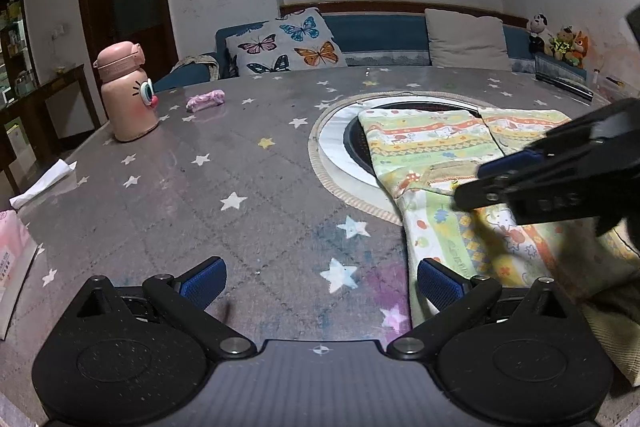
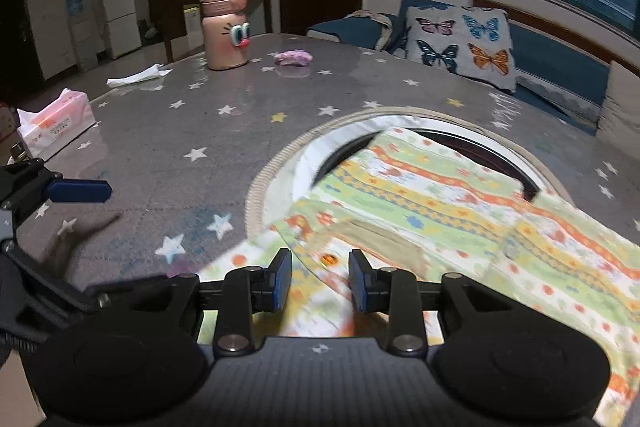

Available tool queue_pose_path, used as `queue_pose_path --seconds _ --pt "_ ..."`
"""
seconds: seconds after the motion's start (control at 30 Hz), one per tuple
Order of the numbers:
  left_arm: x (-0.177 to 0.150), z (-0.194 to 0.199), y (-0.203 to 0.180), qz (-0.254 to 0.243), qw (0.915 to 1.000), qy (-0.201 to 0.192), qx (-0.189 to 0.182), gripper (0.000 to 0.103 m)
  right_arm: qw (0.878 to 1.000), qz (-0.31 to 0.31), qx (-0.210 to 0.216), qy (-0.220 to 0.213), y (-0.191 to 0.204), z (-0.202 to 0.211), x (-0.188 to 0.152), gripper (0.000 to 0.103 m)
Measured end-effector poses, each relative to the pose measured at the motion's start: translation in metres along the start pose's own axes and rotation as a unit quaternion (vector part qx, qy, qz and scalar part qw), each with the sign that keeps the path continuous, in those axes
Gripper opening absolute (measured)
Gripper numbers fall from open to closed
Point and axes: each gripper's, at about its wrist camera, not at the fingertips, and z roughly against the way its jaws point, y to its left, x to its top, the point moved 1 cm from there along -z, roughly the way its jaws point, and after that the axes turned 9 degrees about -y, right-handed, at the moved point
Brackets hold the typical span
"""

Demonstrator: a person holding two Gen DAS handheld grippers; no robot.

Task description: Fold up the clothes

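A child's garment (image 1: 436, 147) printed in green, yellow and orange stripes lies spread over the round inset at the table's right side. It also fills the lower right of the right wrist view as the garment (image 2: 440, 203). My left gripper (image 1: 320, 283) hovers low over the star-patterned table just left of the cloth, jaws wide apart and holding nothing. My right gripper (image 2: 320, 279) stands open over the garment's beige-lined neck edge, with a small orange button showing between its pads. In the left wrist view, the right gripper (image 1: 474, 183) reaches in from the right above the cloth.
A pink cartoon-face bottle (image 1: 128, 95) and a pink-purple wad (image 1: 206, 99) stand at the far left of the table (image 1: 240, 187). A loose tissue (image 1: 44, 183) and a tissue pack (image 2: 56, 123) lie near the left edge. The round inset (image 1: 340, 131) has a raised rim. A sofa with a butterfly cushion (image 1: 286, 43) is behind.
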Motion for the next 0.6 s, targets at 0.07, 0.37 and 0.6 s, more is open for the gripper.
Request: queue_pose_path --seconds 0.07,0.37,0.6 --pt "0.000 -0.001 -0.003 -0.005 1.0000 0.000 -0.003 0.103 1.000 -0.001 -0.008 -0.001 -0.005 0.008 -0.003 0.030" --pt "-0.002 -0.003 -0.016 -0.027 0.9996 0.005 -0.001 0.103 1.000 0.011 -0.029 0.004 -0.017 0.028 -0.022 0.029" --pt "0.003 0.012 -0.023 -0.052 0.9984 -0.015 -0.018 0.103 0.999 0.000 -0.042 -0.002 -0.031 0.055 -0.031 0.029"
